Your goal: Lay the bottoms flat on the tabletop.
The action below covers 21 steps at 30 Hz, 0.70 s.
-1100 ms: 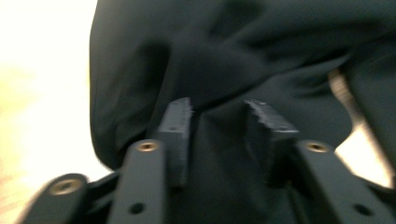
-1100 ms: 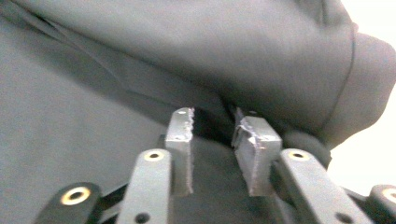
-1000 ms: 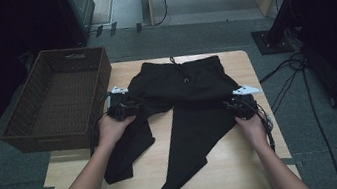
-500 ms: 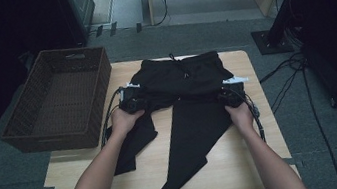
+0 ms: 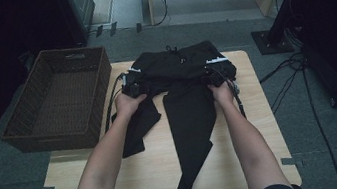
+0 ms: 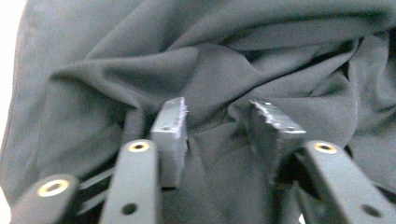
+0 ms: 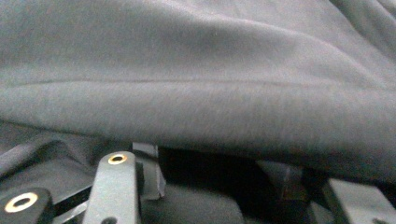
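Observation:
Black trousers [image 5: 186,107] lie on the wooden table [image 5: 266,150], waist at the far end and both legs trailing toward the person. My left gripper [image 5: 131,86] rests at the left hip of the trousers. Its jaws have just been opening and stand apart [image 6: 218,109], with rumpled black cloth [image 6: 233,60] lying loose between the pads, not pinched. My right gripper [image 5: 214,73] is at the right hip. Its jaws have also just been opening [image 7: 217,163]; a thick fold of the cloth [image 7: 210,93] lies over the fingertips and hides them.
A dark wicker basket [image 5: 57,106] stands against the table's left edge, close to the left gripper. Bare tabletop shows on both sides of the trouser legs. Cables [image 5: 299,70] run over the floor to the right.
Both hands have moved away from the person, up along the trousers' sides to the hips near the waist. The right hand travelled farther than the left.

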### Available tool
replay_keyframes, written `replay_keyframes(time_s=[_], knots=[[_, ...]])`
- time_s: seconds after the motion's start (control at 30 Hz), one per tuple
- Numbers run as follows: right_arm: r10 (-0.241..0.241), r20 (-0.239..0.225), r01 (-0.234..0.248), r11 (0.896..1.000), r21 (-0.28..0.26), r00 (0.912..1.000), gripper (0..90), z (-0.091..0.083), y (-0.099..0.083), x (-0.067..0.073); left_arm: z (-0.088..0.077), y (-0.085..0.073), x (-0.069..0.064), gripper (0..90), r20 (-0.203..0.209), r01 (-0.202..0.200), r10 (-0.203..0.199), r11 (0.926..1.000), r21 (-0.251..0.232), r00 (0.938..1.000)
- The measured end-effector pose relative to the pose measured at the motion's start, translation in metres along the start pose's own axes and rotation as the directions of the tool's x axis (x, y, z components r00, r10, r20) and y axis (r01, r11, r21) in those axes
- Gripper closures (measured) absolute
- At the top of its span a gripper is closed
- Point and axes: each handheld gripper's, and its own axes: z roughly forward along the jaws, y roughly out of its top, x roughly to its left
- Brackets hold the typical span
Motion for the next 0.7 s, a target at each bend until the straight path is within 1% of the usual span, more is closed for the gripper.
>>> replay_keyframes(time_s=[0.03,0.07,0.1,0.13,0.17,0.2,0.27,0.3,0.33,0.37,0.4,0.43,0.5,0.53,0.57,0.6,0.63,0.67,0.7], knots=[[0.004,0.007,-0.004,1.000,0.011,1.0000,46.9,-0.001,0.000,0.002,-0.004,-0.003,0.000,49.8,0.016,0.002,-0.002,0.9999,-0.010,0.9999],[0.007,-0.001,-0.007,0.999,0.049,1.0000,47.8,-0.007,0.001,0.005,-0.009,-0.007,-0.001,47.2,0.028,0.000,0.000,0.9997,-0.024,0.9996],[0.007,-0.001,-0.007,0.999,0.049,1.0000,47.8,-0.007,0.001,0.005,-0.015,-0.012,-0.002,47.2,0.041,-0.007,0.008,0.9995,-0.031,0.9991],[0.017,-0.004,-0.017,0.999,0.048,0.9998,47.5,-0.013,-0.001,0.007,-0.022,-0.019,-0.004,45.8,0.044,-0.014,0.016,0.9989,-0.045,0.9989],[0.023,-0.030,-0.022,0.999,0.026,0.9993,47.6,-0.020,-0.004,0.008,-0.029,-0.026,-0.006,44.9,0.046,-0.027,0.030,0.9980,-0.057,0.9985],[0.027,-0.056,-0.027,1.000,-0.001,0.9980,47.7,-0.029,-0.009,0.010,-0.035,-0.033,-0.008,44.2,0.052,-0.046,0.049,0.9973,-0.058,0.9975],[0.013,-0.082,-0.015,0.999,-0.032,0.9966,46.8,-0.045,-0.021,0.018,-0.049,-0.048,-0.014,42.7,0.045,-0.077,0.081,0.9946,-0.069,0.9957],[-0.012,-0.100,0.008,0.999,-0.038,0.9949,45.9,-0.054,-0.027,0.023,-0.055,-0.056,-0.016,42.2,0.056,-0.087,0.091,0.9933,-0.077,0.9943],[-0.048,-0.121,0.042,0.998,-0.052,0.9915,45.4,-0.069,-0.041,0.034,-0.065,-0.069,-0.022,40.7,0.076,-0.094,0.101,0.9918,-0.086,0.9920],[-0.065,-0.138,0.058,0.997,-0.053,0.9884,45.3,-0.075,-0.048,0.040,-0.067,-0.075,-0.024,40.5,0.075,-0.112,0.118,0.9904,-0.081,0.9901],[-0.082,-0.144,0.075,0.996,-0.053,0.9861,44.9,-0.080,-0.055,0.045,-0.067,-0.075,-0.024,39.8,0.075,-0.112,0.118,0.9904,-0.081,0.9901],[-0.082,-0.144,0.075,0.996,-0.053,0.9861,44.9,-0.080,-0.055,0.045,-0.069,-0.080,-0.025,39.8,0.069,-0.126,0.131,0.9895,-0.071,0.9890],[-0.121,-0.144,0.116,0.992,-0.041,0.9822,43.7,-0.088,-0.066,0.054,-0.072,-0.092,-0.027,39.0,0.072,-0.139,0.143,0.9887,-0.056,0.9872],[-0.150,-0.152,0.146,0.989,-0.037,0.9769,43.7,-0.097,-0.075,0.061,-0.072,-0.101,-0.027,38.2,0.061,-0.140,0.142,0.9894,-0.040,0.9880],[-0.156,-0.157,0.152,0.988,-0.036,0.9752,43.7,-0.100,-0.080,0.064,-0.072,-0.101,-0.027,38.0,0.061,-0.140,0.142,0.9894,-0.040,0.9880],[-0.156,-0.157,0.152,0.988,-0.036,0.9752,43.7,-0.100,-0.080,0.064,-0.071,-0.105,-0.026,38.0,0.060,-0.135,0.137,0.9901,-0.038,0.9887],[-0.168,-0.162,0.165,0.986,-0.029,0.9724,43.7,-0.103,-0.084,0.067,-0.070,-0.108,-0.025,38.1,0.062,-0.128,0.129,0.9915,-0.026,0.9897],[-0.207,-0.164,0.207,0.978,-0.021,0.9643,44.0,-0.107,-0.092,0.074,-0.069,-0.110,-0.025,38.8,0.058,-0.127,0.128,0.9917,-0.020,0.9901],[-0.223,-0.153,0.224,0.975,-0.011,0.9628,44.4,-0.107,-0.096,0.078,-0.068,-0.111,-0.026,40.1,0.055,-0.130,0.132,0.9908,-0.037,0.9898]])
